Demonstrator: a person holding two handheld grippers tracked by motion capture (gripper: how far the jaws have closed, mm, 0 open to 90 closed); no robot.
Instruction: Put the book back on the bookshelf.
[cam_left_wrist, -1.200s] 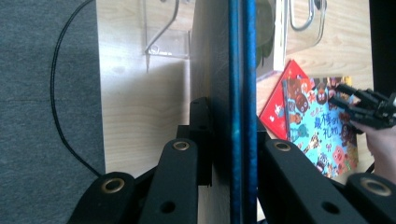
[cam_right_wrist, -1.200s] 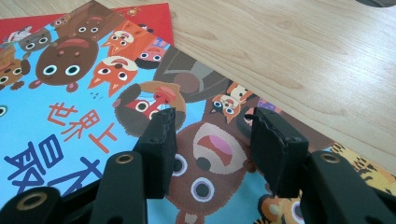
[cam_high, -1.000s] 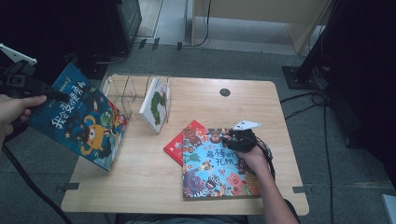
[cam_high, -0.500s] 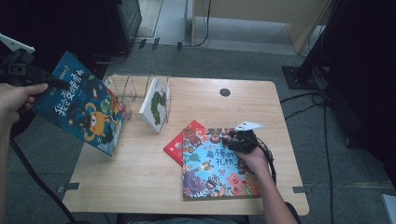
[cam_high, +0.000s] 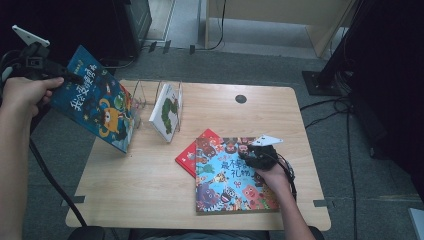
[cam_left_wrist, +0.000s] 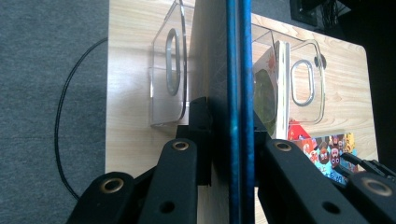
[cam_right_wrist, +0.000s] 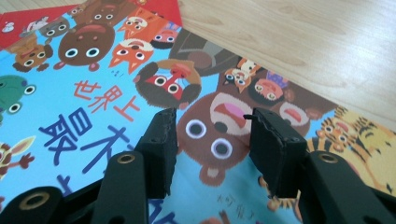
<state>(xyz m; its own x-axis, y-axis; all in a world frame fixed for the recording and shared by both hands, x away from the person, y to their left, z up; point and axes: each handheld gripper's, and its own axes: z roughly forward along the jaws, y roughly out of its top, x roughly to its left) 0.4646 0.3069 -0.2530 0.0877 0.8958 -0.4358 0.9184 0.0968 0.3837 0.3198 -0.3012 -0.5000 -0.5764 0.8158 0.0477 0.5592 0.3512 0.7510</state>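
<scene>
Blue book (cam_high: 95, 100) clamped edge-on in my left gripper (cam_left_wrist: 229, 140) off the table's left edge; my right gripper (cam_right_wrist: 212, 140) probably just hovers, jaws apart, over the animal book (cam_right_wrist: 93, 107).

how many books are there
4: a blue book held in the left claw, a white book in the clear rack, and an animal book lying on a red book.

Even, soft overhead light; high view slightly soft

The table (cam_high: 150, 190) is evenly lit while the floor beyond it falls dark. Glare streaks the clear rack (cam_left_wrist: 168, 84) ahead of the left gripper (cam_left_wrist: 229, 140). The right gripper (cam_right_wrist: 212, 140) casts faint shadow beneath its 2 jaws, whose bases blur.
</scene>
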